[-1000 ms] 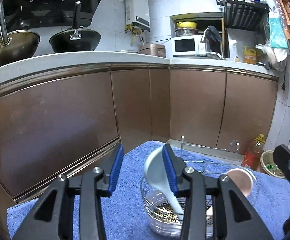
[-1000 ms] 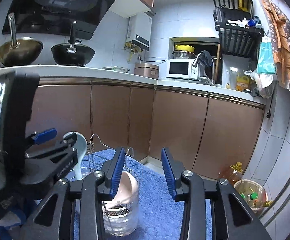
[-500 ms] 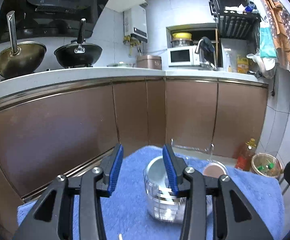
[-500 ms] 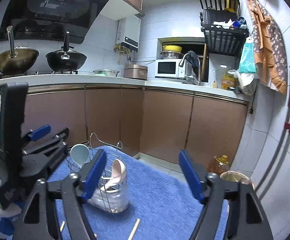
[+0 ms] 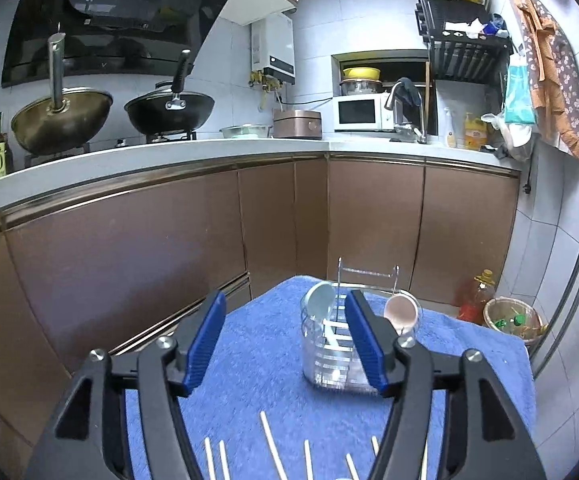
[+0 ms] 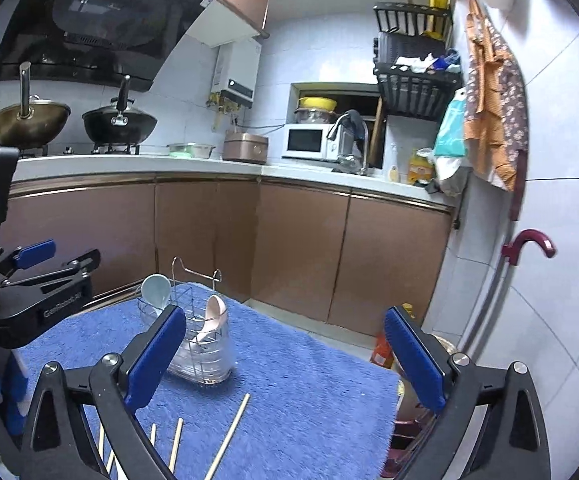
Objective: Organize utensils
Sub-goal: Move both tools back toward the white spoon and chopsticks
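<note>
A clear utensil holder with a wire frame [image 5: 331, 356] [image 6: 205, 354] stands on a table covered by a blue towel [image 5: 265, 364] [image 6: 309, 392]. A pale blue spoon [image 5: 318, 299] [image 6: 156, 290] and a pink spoon [image 5: 400, 312] [image 6: 215, 314] stand in it. Several wooden chopsticks [image 5: 273, 446] [image 6: 227, 436] lie on the towel in front of it. My left gripper [image 5: 285, 340] is open and empty, above the towel before the holder. My right gripper [image 6: 285, 354] is wide open and empty, to the holder's right.
Brown kitchen cabinets [image 5: 373, 220] with a white counter stand behind the table. An oil bottle [image 5: 477, 294] and a bin [image 5: 509, 318] sit on the floor at the right. A red-handled stick [image 6: 525, 248] leans on the right wall.
Both grippers have pulled back and up from the holder, leaving the spoons in it. The right gripper's jaws have opened much wider. The chopsticks have come into view.
</note>
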A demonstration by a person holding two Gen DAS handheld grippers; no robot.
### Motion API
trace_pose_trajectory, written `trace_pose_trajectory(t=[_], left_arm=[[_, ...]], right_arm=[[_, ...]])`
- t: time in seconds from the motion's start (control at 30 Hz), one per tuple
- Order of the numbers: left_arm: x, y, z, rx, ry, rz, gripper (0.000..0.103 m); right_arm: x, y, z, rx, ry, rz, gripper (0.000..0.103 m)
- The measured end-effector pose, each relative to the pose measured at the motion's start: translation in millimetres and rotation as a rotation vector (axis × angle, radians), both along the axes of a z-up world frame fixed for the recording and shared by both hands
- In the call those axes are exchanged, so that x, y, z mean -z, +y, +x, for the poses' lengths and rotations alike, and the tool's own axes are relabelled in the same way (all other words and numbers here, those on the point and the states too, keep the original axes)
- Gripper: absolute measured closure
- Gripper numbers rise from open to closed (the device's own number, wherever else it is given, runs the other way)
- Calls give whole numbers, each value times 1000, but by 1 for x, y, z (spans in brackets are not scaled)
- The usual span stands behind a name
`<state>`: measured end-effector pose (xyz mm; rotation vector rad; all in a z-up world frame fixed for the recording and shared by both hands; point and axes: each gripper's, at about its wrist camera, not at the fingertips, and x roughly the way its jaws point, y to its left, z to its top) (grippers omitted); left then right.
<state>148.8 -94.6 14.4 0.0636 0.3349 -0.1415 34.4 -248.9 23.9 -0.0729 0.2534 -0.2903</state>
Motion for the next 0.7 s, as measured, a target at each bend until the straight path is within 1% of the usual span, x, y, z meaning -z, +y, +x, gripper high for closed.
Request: trace_pose_trajectory(t=[0.1, 0.2, 0.37, 0.4, 0.47, 0.5, 0.57, 0.7], left_arm=[[-1, 8, -10, -37, 16, 14, 39], [-1, 21, -22, -56, 46, -1, 38], [-8, 51, -42, -88, 57, -41, 38], [-10, 58, -46, -95, 57, -54, 38], [-12, 72, -53, -95, 71, -81, 38], [-11, 80, -55, -89, 92, -99, 38], [-7, 91, -57, -69, 138, -122, 38], [8, 102, -51, -5, 260, -151, 38]], right_arm=[[-4, 0, -15, -10, -12, 5, 0], [-6, 0, -29, -26, -18, 3, 0], [-11, -13, -53, -72, -52, 85, 0], [-13, -17, -58, -93, -64, 115, 0], [-14, -21, -67, -130, -80, 156, 0], [-14, -22, -68, -141, -80, 167, 0], [-13, -24, -68, -177, -50, 200, 0], [-3, -25, -53, -241, 94, 276, 0]])
